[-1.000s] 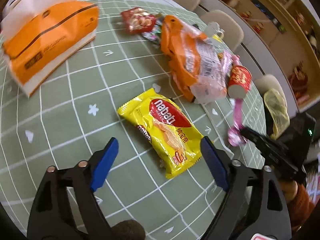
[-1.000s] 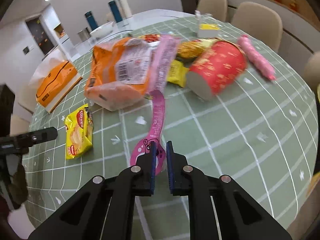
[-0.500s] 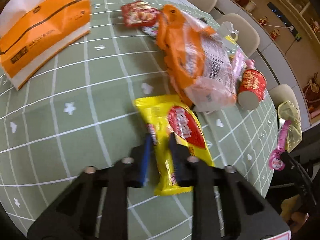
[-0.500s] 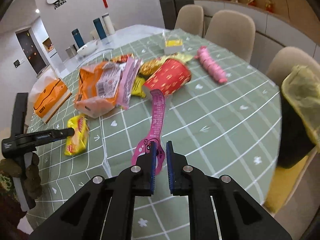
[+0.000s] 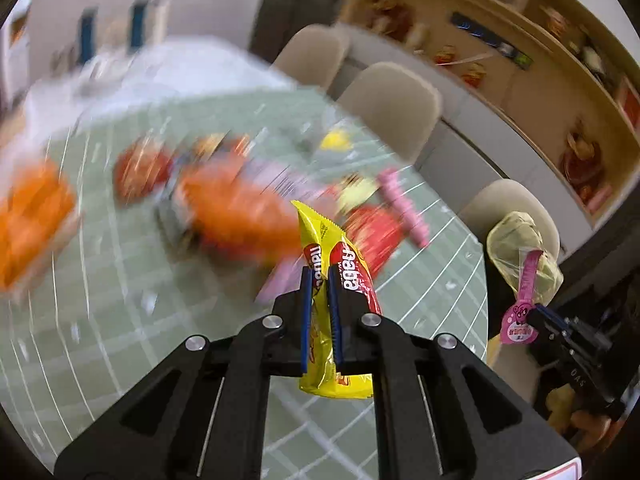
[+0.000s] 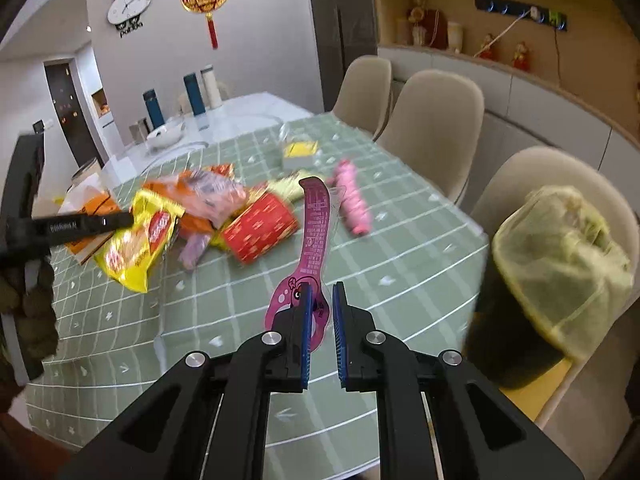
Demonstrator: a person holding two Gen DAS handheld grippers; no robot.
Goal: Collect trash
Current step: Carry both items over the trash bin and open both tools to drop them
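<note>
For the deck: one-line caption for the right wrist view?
Right gripper holds a pink wrapper above the green table, beside a lined trash bin.

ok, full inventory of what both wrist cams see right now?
yellow snack packet: 1, yellow and red, lifted off the table
pink wrapper strip: 1, pink, held upright
red cup: 1, red, lying on tablecloth
orange bag: 1, orange, blurred, behind cup
pink pack: 1, pink, right of cup
tablecloth: 1, green grid
bin: 1, yellow-green liner, off table's right edge
chairs: 3, beige, far side
bottles: 3, two blue, one white, far white table
left gripper: black, clamping packet
right gripper: black, holding wrapper
</note>
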